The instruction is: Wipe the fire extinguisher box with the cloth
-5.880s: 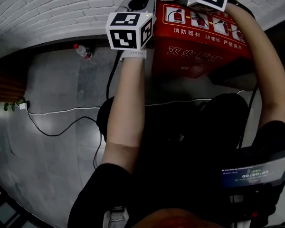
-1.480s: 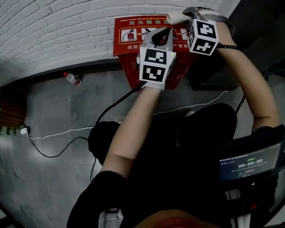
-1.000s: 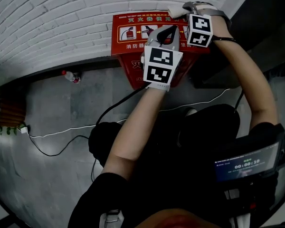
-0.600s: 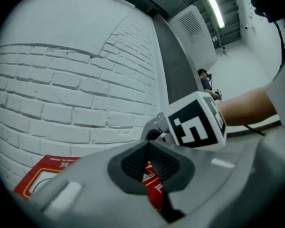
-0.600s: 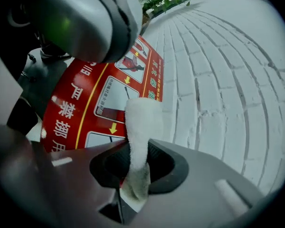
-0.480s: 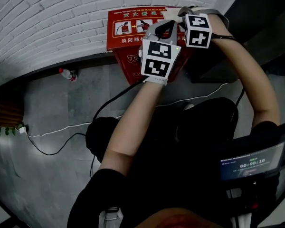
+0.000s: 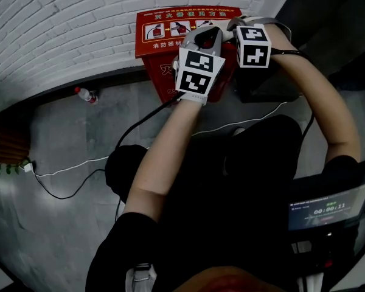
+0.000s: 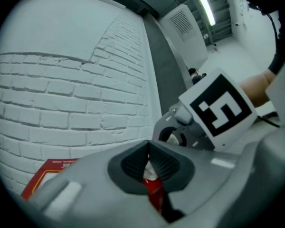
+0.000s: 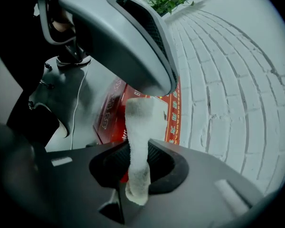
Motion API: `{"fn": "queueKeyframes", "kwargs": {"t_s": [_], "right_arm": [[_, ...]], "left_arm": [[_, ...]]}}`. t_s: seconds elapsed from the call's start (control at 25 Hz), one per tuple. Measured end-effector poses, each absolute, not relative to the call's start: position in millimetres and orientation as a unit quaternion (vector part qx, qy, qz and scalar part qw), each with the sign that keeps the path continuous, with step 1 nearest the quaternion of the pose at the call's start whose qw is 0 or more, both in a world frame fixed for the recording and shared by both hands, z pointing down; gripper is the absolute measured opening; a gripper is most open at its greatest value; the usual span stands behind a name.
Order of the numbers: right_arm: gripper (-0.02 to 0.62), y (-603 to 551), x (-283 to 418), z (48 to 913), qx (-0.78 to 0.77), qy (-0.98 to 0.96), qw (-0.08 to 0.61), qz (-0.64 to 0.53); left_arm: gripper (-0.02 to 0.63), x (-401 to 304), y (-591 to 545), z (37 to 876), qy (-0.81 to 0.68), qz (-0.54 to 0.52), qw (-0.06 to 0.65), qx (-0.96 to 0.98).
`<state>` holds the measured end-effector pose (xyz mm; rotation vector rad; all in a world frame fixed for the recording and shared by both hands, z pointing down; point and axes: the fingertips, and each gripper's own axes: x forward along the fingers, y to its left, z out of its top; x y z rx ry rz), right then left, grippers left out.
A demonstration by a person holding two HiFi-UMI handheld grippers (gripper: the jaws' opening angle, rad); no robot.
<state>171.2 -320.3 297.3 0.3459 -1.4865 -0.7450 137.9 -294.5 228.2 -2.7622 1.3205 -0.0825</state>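
Note:
The red fire extinguisher box (image 7: 158, 32) stands on the floor against the white brick wall. Both grippers hover over the right end of its printed top. My left gripper (image 7: 208, 34) is shut, its pads (image 8: 135, 161) meeting with nothing between them. Just to its right, my right gripper (image 7: 231, 24) is shut on the white cloth (image 9: 140, 127), which hangs as a strip between the jaws, over the box's top (image 9: 115, 113). In the left gripper view a red corner of the box (image 8: 47, 172) shows low left.
A plastic bottle (image 7: 85, 94) with a red cap lies by the wall to the left of the box. A white cable (image 7: 79, 169) runs across the grey floor. A dark block (image 7: 304, 17) stands right of the box. A lit screen (image 7: 328, 208) sits low right.
The head view has drawn back, so the box looks smaller and farther. Both grippers stay over the box's right end, the left one now closer beside the right. The cloth remains held.

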Motion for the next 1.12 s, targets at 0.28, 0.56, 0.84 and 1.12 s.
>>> {"fn": "queueKeyframes", "kwargs": {"t_s": [0.28,0.56,0.84,1.12], "right_arm": [[0.087,-286,175,298,0.143,-0.653,0.668,-0.326],[0.087,-265,178,300,0.138,-0.651,0.674,-0.322],[0.087,-251,179,300,0.158,-0.645,0.667,-0.338],[0.087,-249,179,298,0.221,-0.631,0.635,-0.387]], "left_arm": [[0.0,141,-275,228,0.42,-0.044,0.06,-0.905],[0.0,138,-261,231,0.415,-0.056,0.066,-0.906],[0.0,126,-250,229,0.42,-0.061,0.077,-0.902],[0.0,114,-243,228,0.432,-0.044,0.07,-0.898]]}}
